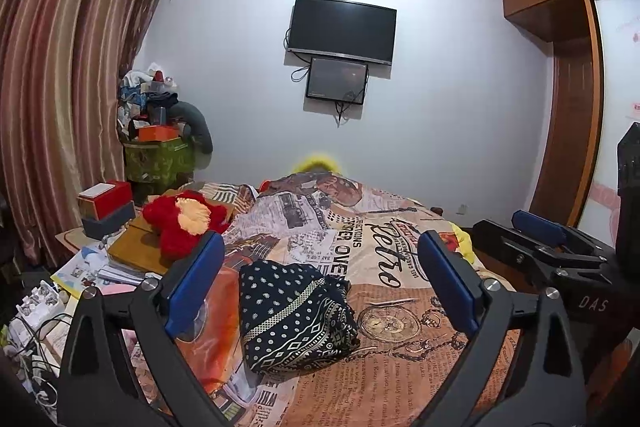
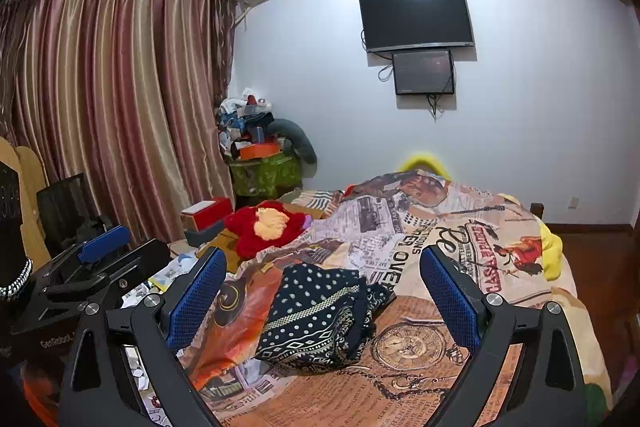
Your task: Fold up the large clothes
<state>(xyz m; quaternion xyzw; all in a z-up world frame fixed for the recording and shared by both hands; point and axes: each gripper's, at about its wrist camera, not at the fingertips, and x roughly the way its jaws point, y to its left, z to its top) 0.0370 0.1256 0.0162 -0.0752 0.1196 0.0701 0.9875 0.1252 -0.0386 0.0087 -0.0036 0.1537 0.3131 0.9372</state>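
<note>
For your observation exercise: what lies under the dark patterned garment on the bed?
The dark patterned garment rests on the printed bedspread. Whatever lies directly beneath its folds is covered and cannot be seen.

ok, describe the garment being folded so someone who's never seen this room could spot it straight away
Start at the bed, covered by a newspaper-and-pocket-watch print spread. Near its front edge, just left of the printed pocket watch, lies a bunched dark navy garment. White polka dots and a cream geometric border band set it apart from the red plush toy further back.
</note>
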